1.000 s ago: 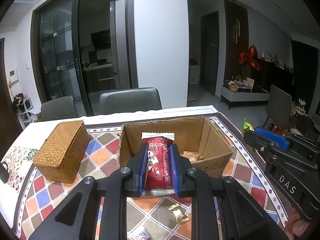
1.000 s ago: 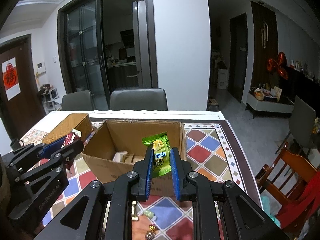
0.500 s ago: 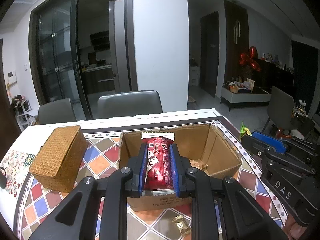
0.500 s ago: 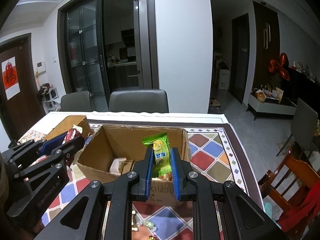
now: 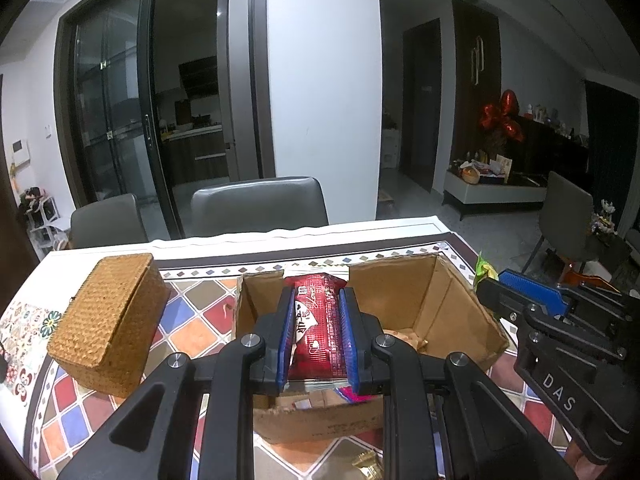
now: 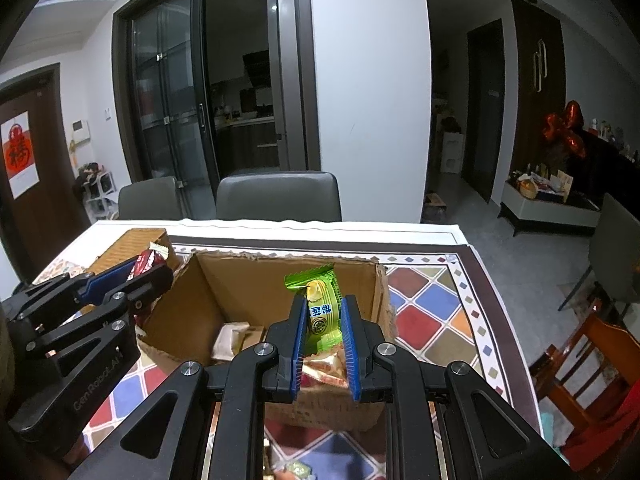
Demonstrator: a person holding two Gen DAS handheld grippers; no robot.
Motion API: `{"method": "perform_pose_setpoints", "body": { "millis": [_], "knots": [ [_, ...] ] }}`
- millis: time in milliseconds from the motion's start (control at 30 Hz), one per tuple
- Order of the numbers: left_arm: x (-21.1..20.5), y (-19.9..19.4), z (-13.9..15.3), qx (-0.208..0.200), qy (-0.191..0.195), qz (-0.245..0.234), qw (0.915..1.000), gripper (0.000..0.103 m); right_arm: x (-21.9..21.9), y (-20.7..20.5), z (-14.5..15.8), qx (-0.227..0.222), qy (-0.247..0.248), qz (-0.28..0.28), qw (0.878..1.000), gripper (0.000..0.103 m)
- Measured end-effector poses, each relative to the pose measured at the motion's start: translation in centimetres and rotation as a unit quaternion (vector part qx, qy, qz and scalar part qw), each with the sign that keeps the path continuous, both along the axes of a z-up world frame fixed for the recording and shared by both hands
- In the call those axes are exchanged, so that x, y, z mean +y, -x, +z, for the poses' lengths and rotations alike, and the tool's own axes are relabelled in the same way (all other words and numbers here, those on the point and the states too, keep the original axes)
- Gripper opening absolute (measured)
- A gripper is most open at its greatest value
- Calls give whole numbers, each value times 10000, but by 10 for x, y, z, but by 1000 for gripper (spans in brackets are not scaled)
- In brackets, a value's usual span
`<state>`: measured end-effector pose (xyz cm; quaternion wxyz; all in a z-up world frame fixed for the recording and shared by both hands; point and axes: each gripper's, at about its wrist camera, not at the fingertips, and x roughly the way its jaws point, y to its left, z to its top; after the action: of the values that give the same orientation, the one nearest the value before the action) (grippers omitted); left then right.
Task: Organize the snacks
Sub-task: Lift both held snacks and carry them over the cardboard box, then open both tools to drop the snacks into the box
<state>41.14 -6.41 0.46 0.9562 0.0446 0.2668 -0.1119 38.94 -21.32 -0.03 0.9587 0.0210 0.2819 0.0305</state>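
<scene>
An open cardboard box (image 5: pixel 452 312) sits on the patterned table; it also shows in the right wrist view (image 6: pixel 240 292). My left gripper (image 5: pixel 318 304) is shut on a red snack packet (image 5: pixel 320 328) and holds it over the box's near left part. My right gripper (image 6: pixel 323 308) is shut on a green snack packet (image 6: pixel 320 308) and holds it over the box's near right part. Several wrapped snacks (image 6: pixel 240 338) lie inside the box. Each gripper shows at the edge of the other's view.
A woven lidded basket (image 5: pixel 108 320) stands left of the box. Loose wrapped candies (image 5: pixel 368 464) lie on the table in front of the box. Grey chairs (image 5: pixel 260 206) stand at the far table edge. A wooden chair (image 6: pixel 592 364) is at the right.
Both grippers have moved forward over the box with their packets; the box now lies closer and lower in both views.
</scene>
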Motion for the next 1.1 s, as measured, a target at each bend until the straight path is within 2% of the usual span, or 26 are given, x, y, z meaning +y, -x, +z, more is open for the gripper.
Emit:
{"method": "perform_pose_setpoints", "body": {
  "millis": [667, 733, 800, 867, 933, 1000, 1100],
  "knots": [
    [0, -33, -20, 250, -36, 26, 9997, 23, 7, -33, -25, 223, 11, 120, 9997, 19],
    [1, -32, -20, 253, -45, 51, 9997, 29, 8, -34, -25, 218, 41, 118, 9997, 19],
    [2, -31, -19, 219, -59, 106, 9997, 43, 8, -34, -24, 199, 58, 85, 9997, 20],
    [3, -30, -18, 201, -56, 132, 9997, 45, 7, -34, -25, 200, 88, 56, 9997, 20],
    [4, -29, -18, 193, -55, 162, 9997, 49, 7, -34, -25, 194, 82, 33, 9998, 24],
    [4, -28, -17, 176, -57, 193, 9996, 54, 5, -33, -24, 158, 74, -3, 9998, 37],
    [7, -26, -16, 159, -58, 250, 9995, 58, 4, -30, -22, 99, 73, -39, 9999, 49]
  ]
}}
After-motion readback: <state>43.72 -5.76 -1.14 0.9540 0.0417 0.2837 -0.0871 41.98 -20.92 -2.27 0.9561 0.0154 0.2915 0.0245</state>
